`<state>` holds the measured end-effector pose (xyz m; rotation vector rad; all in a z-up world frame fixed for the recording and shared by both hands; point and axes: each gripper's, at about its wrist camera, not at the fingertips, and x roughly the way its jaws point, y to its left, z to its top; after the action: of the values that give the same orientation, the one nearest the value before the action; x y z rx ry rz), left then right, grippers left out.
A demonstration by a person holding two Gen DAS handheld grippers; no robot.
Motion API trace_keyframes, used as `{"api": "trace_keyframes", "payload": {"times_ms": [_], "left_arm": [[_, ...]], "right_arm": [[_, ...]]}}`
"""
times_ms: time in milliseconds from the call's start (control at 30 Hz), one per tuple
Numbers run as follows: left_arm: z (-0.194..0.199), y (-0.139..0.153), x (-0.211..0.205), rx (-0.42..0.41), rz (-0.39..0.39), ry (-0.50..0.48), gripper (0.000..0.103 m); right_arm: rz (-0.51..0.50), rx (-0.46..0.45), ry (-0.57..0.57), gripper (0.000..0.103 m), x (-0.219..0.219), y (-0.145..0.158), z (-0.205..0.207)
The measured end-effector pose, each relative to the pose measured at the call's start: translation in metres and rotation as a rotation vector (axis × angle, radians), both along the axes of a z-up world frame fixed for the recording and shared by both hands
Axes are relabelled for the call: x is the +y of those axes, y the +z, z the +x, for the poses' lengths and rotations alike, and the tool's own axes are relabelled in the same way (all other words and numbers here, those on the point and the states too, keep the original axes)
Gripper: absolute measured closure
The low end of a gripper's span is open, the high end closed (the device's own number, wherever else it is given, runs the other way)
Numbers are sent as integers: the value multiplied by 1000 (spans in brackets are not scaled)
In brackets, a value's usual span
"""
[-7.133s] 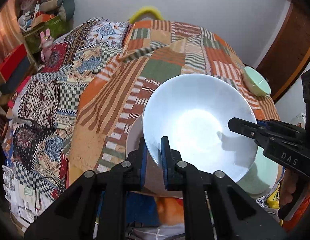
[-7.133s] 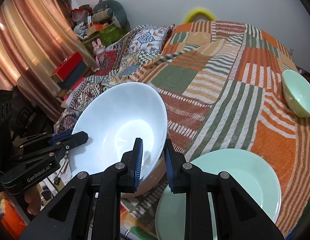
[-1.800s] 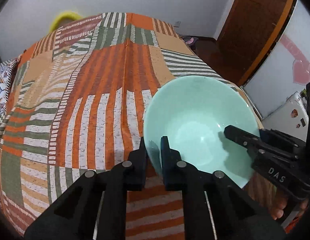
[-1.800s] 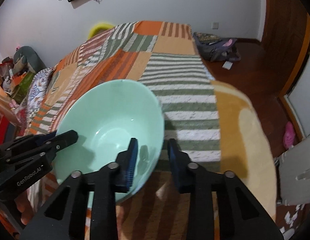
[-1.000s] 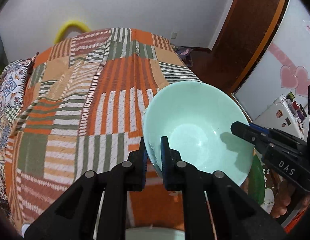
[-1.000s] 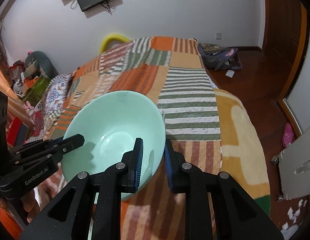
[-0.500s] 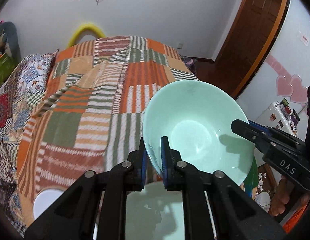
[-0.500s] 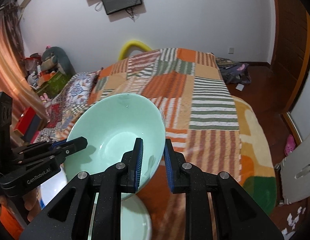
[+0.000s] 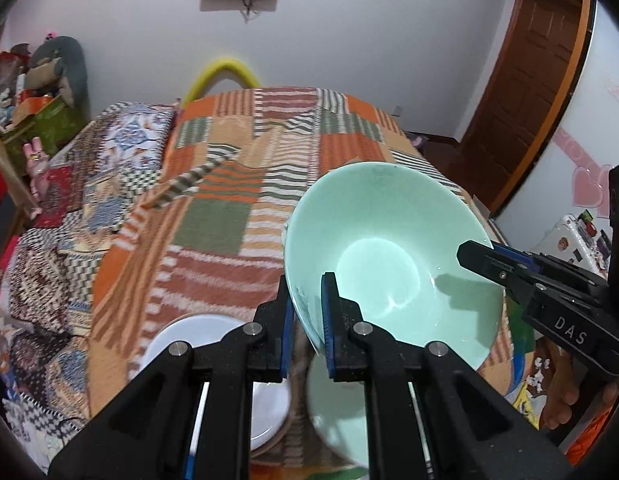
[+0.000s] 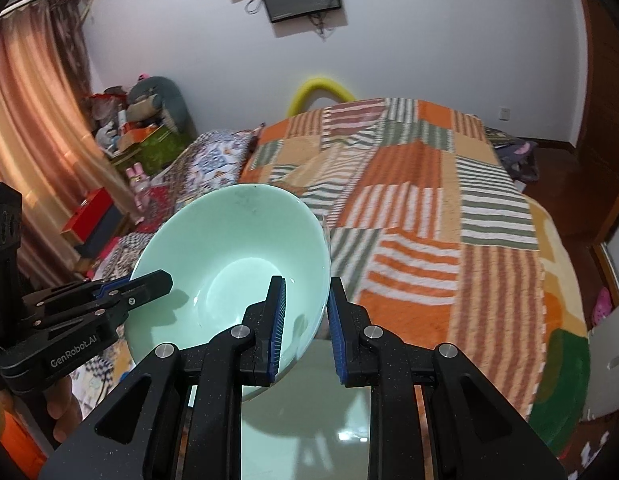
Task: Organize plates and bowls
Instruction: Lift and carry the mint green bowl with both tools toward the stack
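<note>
Both grippers hold one mint green bowl (image 9: 389, 256) in the air, tilted, above the near end of the bed. My left gripper (image 9: 307, 320) is shut on its left rim; my right gripper (image 10: 305, 320) is shut on its right rim, and the bowl fills the left of the right wrist view (image 10: 229, 272). Below it lie a mint green plate (image 9: 341, 412), also in the right wrist view (image 10: 309, 412), and a white bowl (image 9: 265, 400) to its left, partly hidden by my fingers.
A patchwork orange and green blanket (image 9: 245, 184) covers the bed. Cluttered shelves and toys (image 9: 33, 120) stand at the left, a wooden door (image 9: 525, 92) at the right. A yellow arch (image 10: 321, 92) sits behind the bed.
Both grippers have carried the green bowl back from the far right of the bed to over the green plate and white bowl, raising it slightly. The grips have not changed.
</note>
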<state>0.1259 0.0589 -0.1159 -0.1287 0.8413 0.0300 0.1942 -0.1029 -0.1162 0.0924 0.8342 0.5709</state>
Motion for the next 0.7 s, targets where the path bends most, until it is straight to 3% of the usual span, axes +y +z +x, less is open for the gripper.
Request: {"api": "trace_keyframes", "payload": {"times_ms": [333, 700], "left_arm": [[-42, -4, 29, -14, 20, 82, 91], [-66, -28, 66, 20, 5, 161, 91]], "right_arm": [[8, 7, 85, 84, 37, -4, -23], [-8, 33, 149, 83, 75, -18, -40]]}}
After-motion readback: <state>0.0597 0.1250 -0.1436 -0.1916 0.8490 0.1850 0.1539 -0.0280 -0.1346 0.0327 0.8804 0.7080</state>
